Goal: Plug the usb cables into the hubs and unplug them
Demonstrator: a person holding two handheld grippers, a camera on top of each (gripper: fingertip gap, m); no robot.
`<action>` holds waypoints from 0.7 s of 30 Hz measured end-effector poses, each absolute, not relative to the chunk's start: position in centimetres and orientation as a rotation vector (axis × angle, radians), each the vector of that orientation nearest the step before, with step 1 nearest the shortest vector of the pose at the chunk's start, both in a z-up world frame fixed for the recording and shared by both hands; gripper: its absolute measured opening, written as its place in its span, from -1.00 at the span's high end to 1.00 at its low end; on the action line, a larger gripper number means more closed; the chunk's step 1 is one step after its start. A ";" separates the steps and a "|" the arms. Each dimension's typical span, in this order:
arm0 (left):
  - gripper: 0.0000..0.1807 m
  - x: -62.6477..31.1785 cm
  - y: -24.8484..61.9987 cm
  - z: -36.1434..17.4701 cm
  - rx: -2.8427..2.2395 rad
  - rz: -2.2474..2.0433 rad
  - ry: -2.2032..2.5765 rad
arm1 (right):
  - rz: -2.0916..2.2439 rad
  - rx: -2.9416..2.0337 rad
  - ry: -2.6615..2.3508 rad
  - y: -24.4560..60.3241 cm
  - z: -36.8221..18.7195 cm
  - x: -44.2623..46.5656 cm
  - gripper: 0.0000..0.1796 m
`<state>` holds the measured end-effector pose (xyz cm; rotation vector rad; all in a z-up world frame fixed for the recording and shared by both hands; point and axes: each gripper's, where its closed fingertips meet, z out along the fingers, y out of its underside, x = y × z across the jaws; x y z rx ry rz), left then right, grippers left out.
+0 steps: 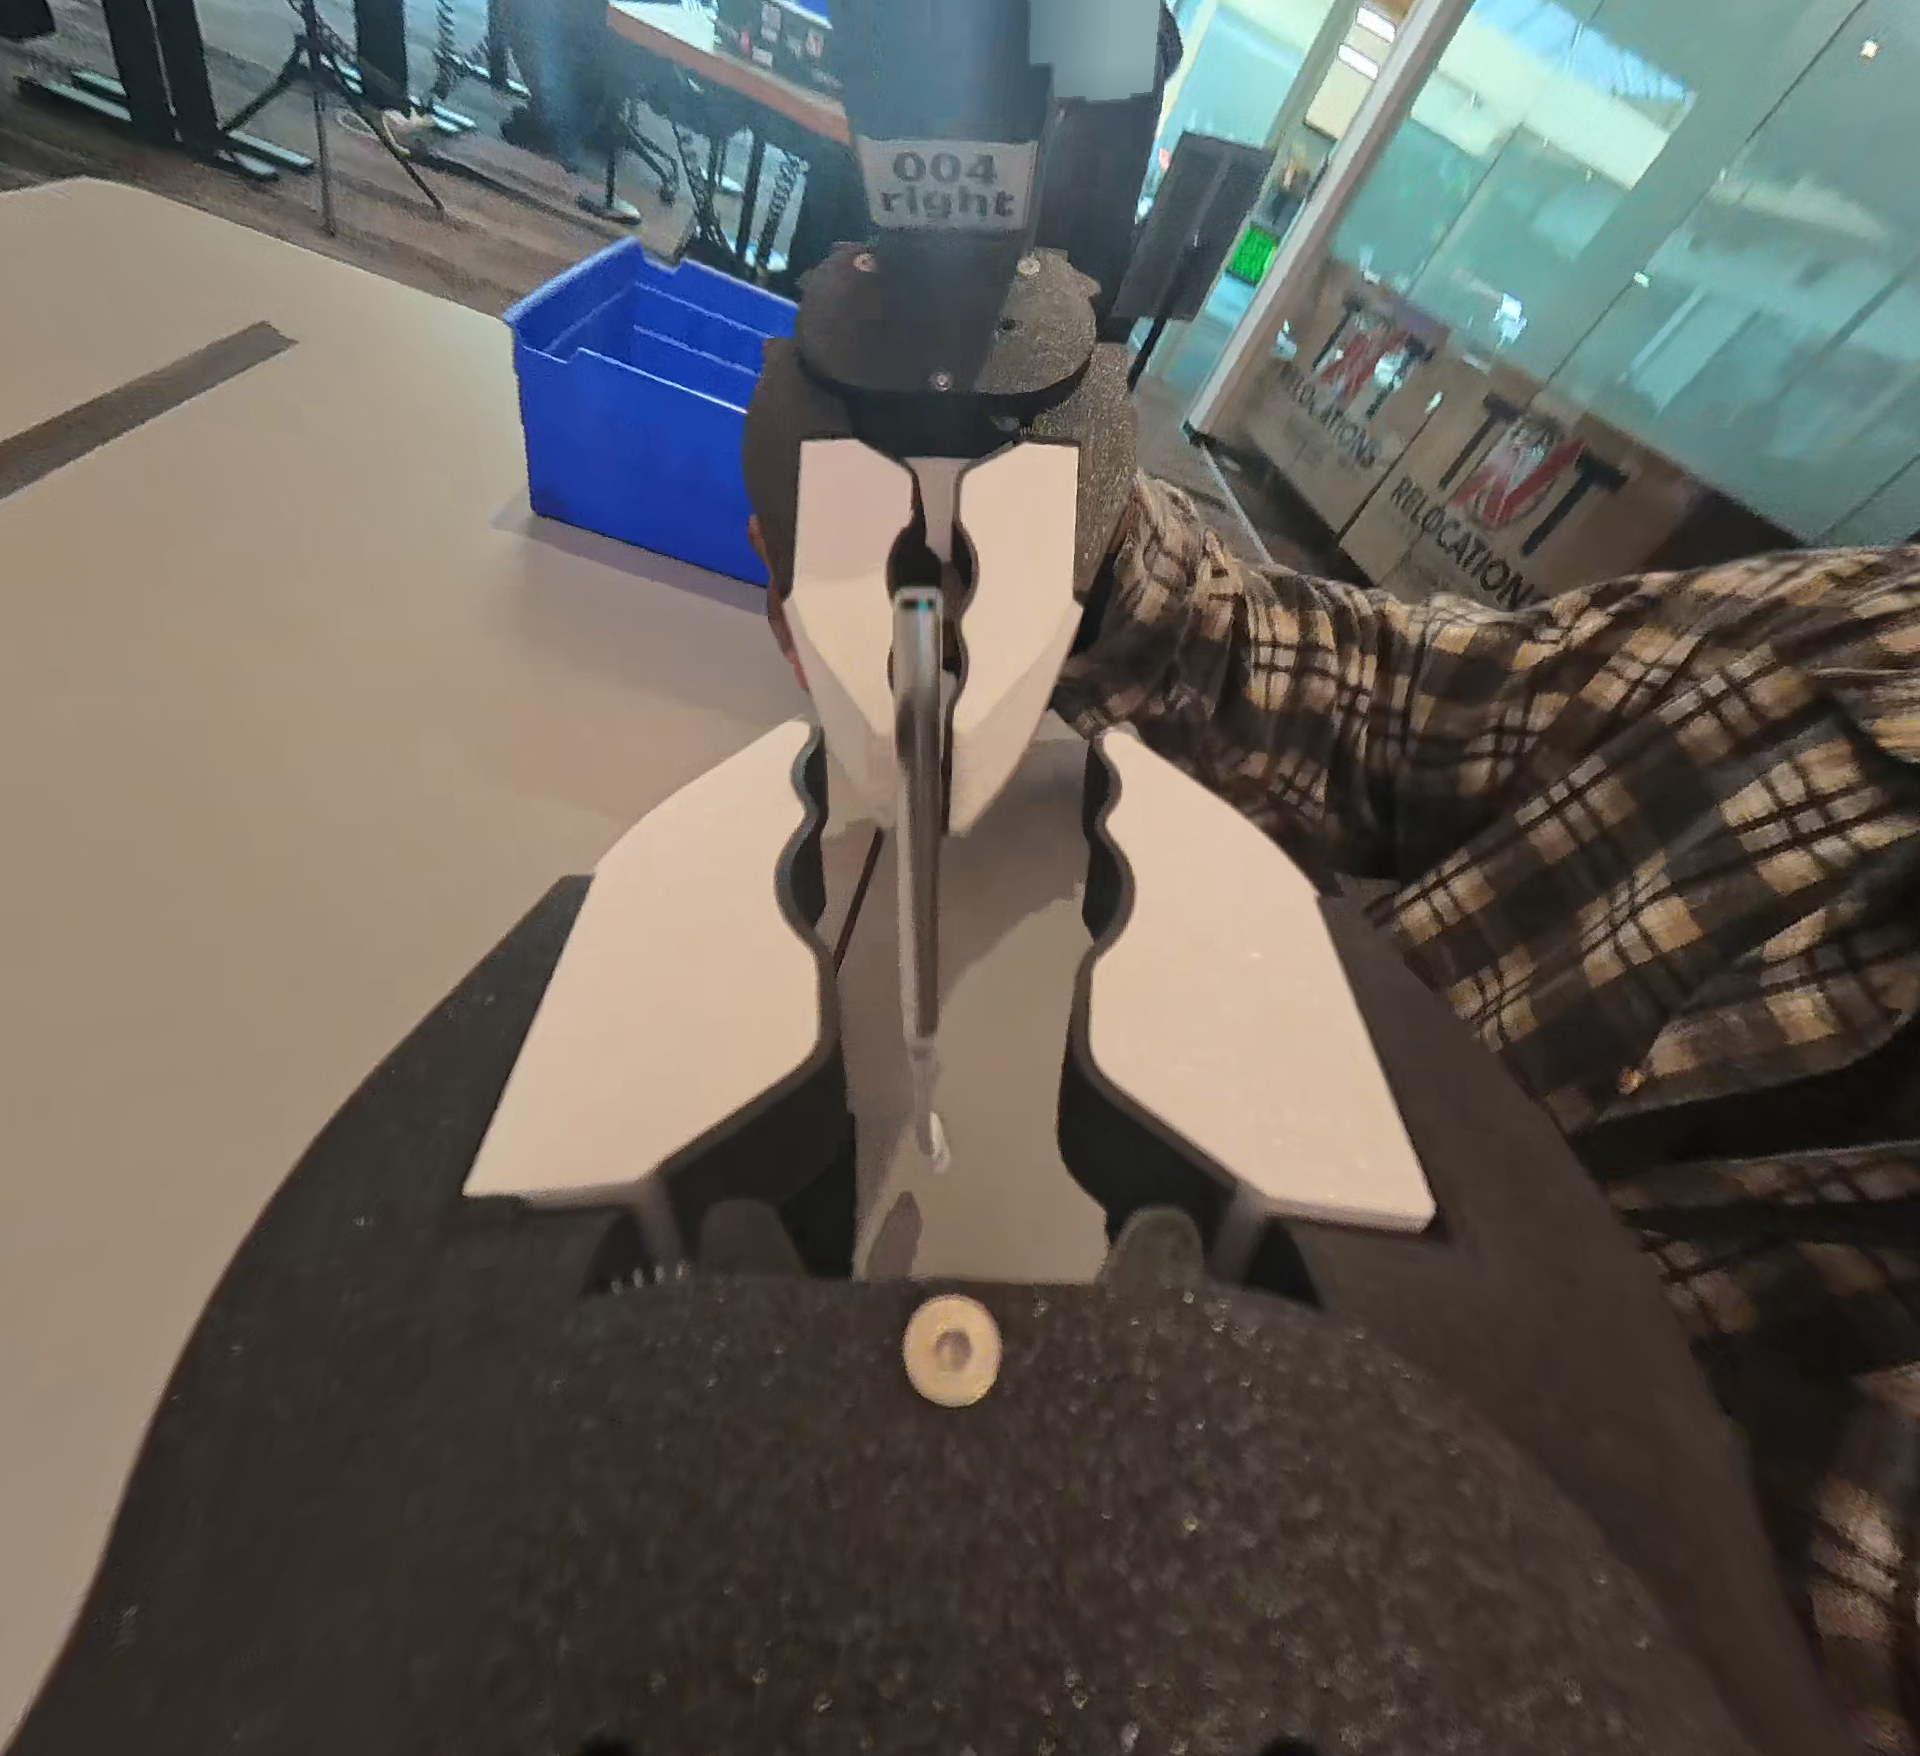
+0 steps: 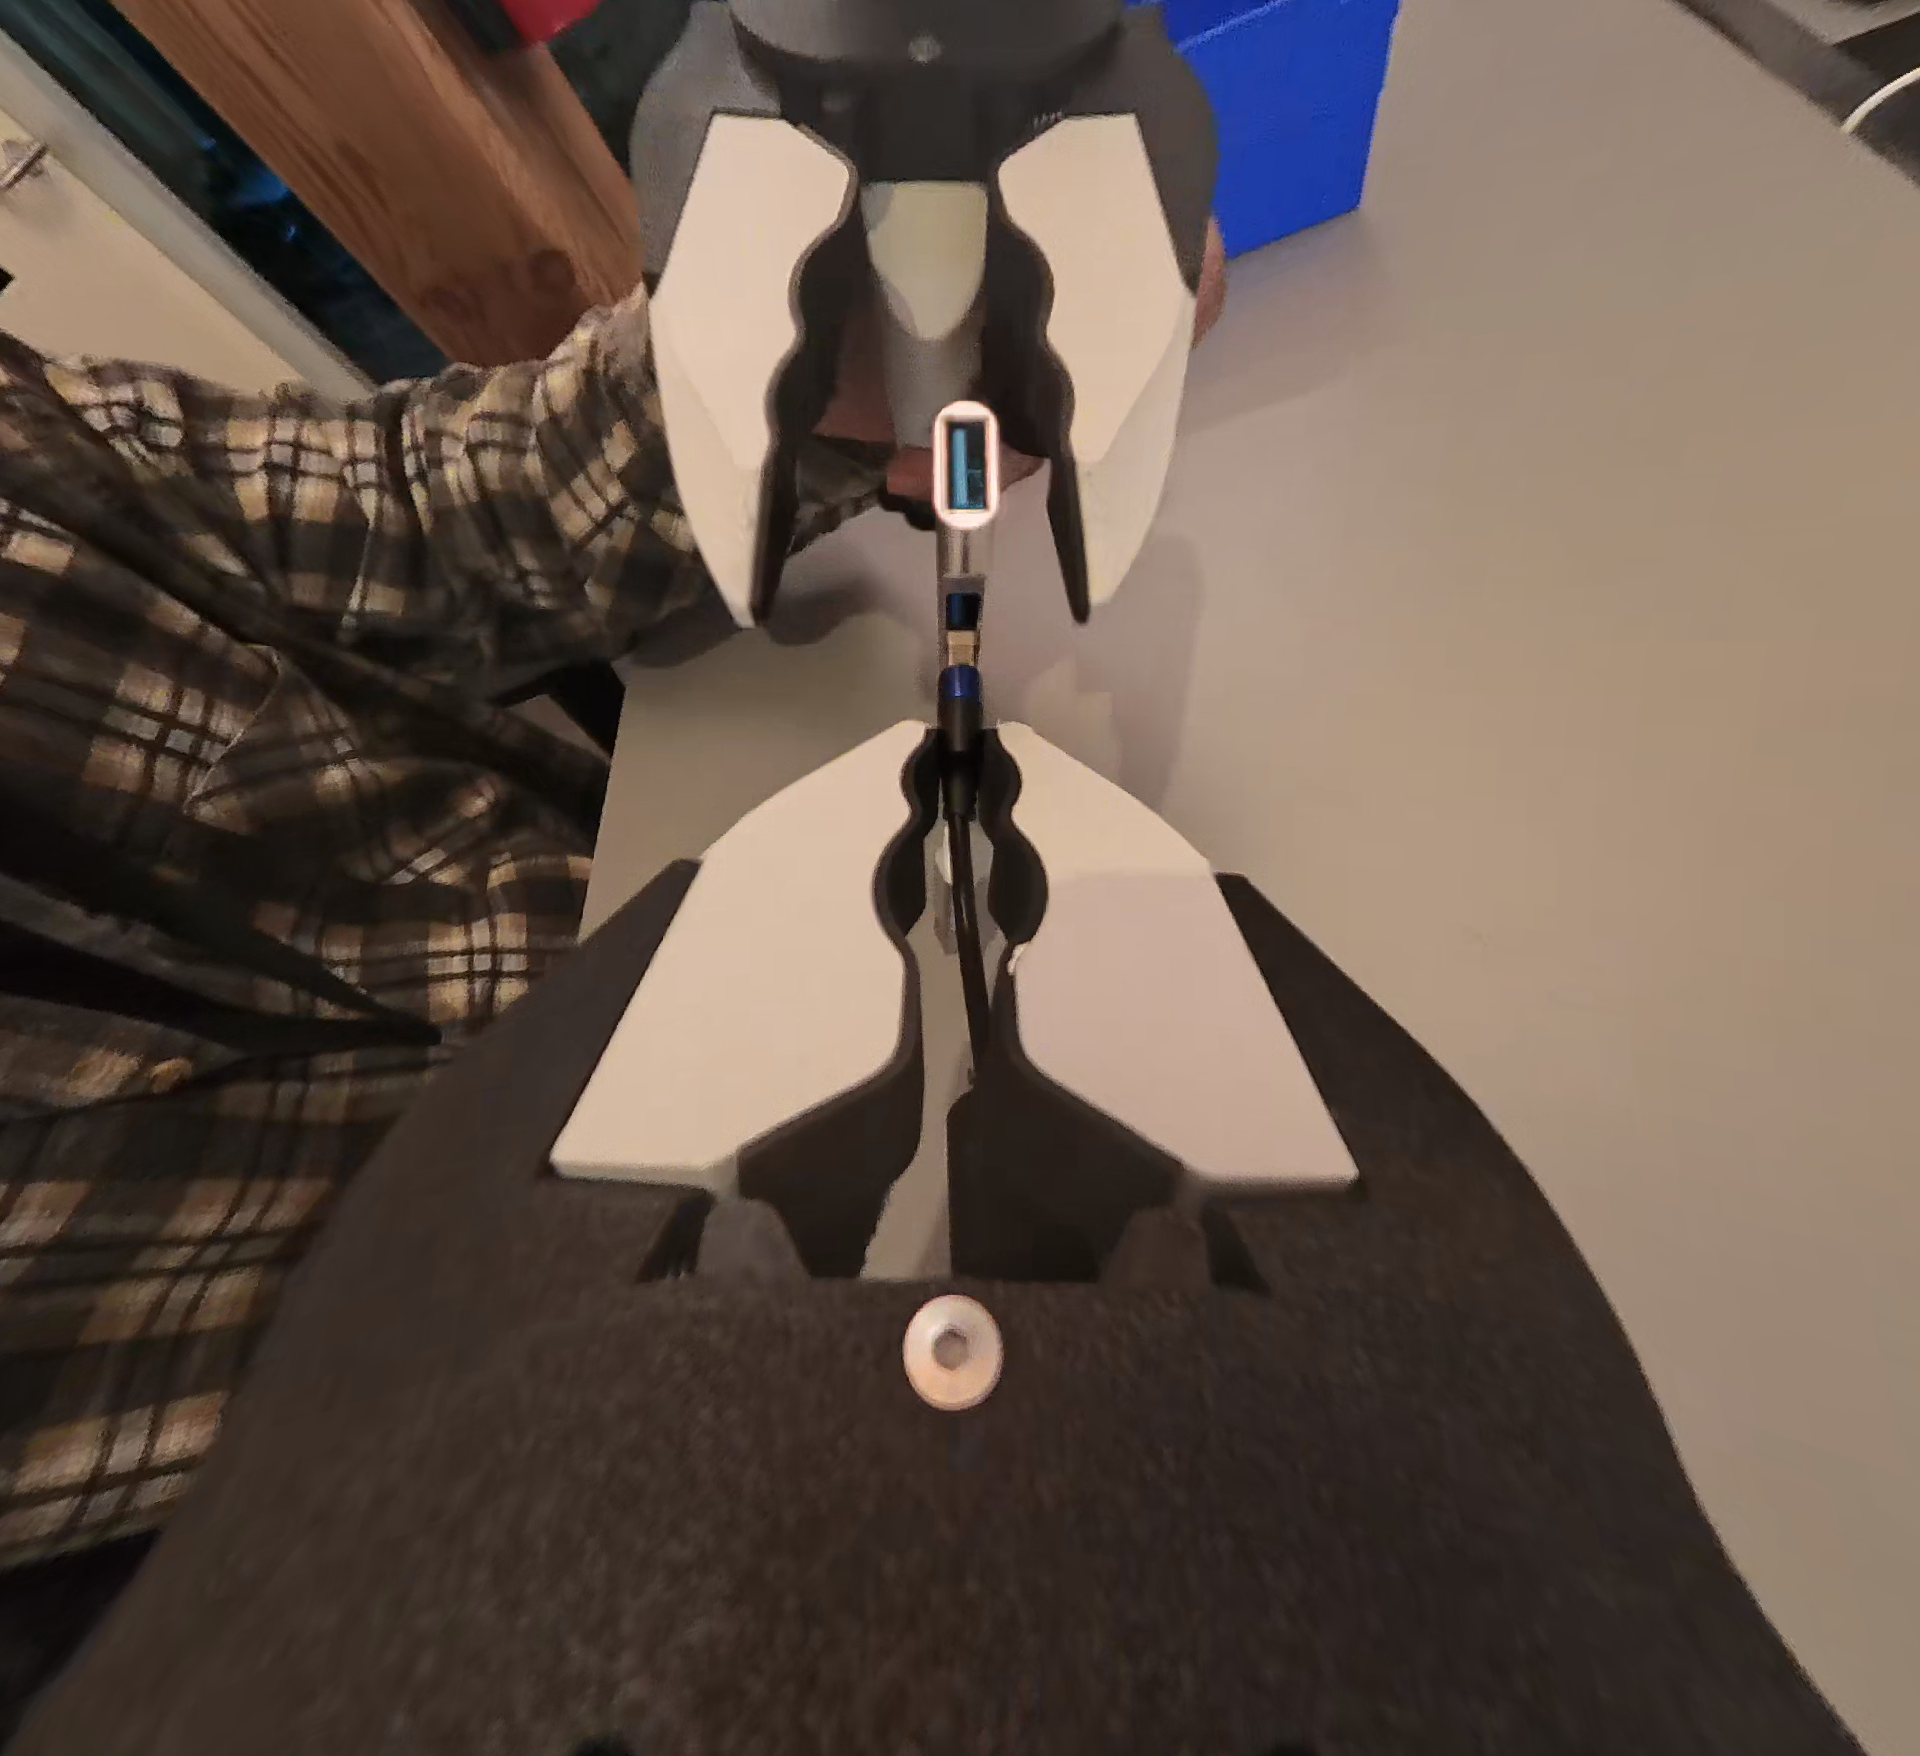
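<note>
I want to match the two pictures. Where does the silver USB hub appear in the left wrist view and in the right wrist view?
Left wrist view: the silver USB hub is at centre, seen edge-on, running between both hand-held grippers.
Right wrist view: it is at upper centre, its blue port facing the camera.
Shared landmark: the blue bin on the table behind.
</note>
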<state>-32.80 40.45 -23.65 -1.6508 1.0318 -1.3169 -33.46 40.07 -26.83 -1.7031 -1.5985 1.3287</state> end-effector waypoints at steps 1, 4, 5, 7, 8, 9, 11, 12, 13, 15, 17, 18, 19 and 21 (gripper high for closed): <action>0.53 -32.4 40.4 -23.6 -1.649 -1.319 1.057 | 1.337 -1.706 -1.613 39.9 -26.8 -33.6 0.93; 0.85 -31.8 40.1 -23.5 -1.622 -1.344 1.088 | 1.383 -1.678 -1.631 39.3 -26.4 -34.1 0.93; 0.93 -31.9 40.1 -23.3 -1.605 -1.361 1.071 | 1.402 -1.661 -1.629 39.1 -26.1 -34.2 0.92; 0.93 -32.1 40.0 -23.1 -1.584 -1.381 1.038 | 1.414 -1.655 -1.621 39.0 -25.9 -34.3 0.93; 0.93 -32.2 40.0 -22.9 -1.575 -1.383 1.017 | 1.440 -1.652 -1.614 38.9 -25.7 -34.3 0.93; 0.93 -32.4 40.1 -22.8 -1.571 -1.373 0.989 | 1.476 -1.645 -1.596 38.9 -25.5 -34.2 0.93; 0.93 -32.5 40.2 -23.1 -1.581 -1.321 0.956 | 1.546 -1.635 -1.530 39.2 -25.2 -34.0 0.93; 0.93 -32.4 40.2 -23.4 -1.590 -1.312 0.950 | 1.560 -1.632 -1.514 39.2 -25.5 -33.8 0.93; 0.93 -32.3 40.0 -23.7 -1.596 -1.315 0.947 | 1.575 -1.632 -1.502 39.1 -25.7 -33.6 0.93; 0.93 -32.2 39.8 -24.4 -1.605 -1.319 0.944 | 1.589 -1.642 -1.470 38.9 -26.3 -33.4 0.93; 0.93 -32.1 39.8 -25.0 -1.624 -1.315 0.947 | 1.607 -1.654 -1.422 39.0 -26.7 -33.2 0.93; 0.93 -32.0 39.9 -25.3 -1.632 -1.306 0.947 | 1.624 -1.656 -1.387 39.1 -26.8 -33.0 0.93; 0.93 -31.9 39.8 -25.6 -1.642 -1.298 0.950 | 1.644 -1.665 -1.367 39.1 -27.0 -32.8 0.93; 0.93 -31.7 39.7 -25.8 -1.653 -1.292 0.965 | 1.663 -1.672 -1.343 39.0 -27.2 -32.5 0.94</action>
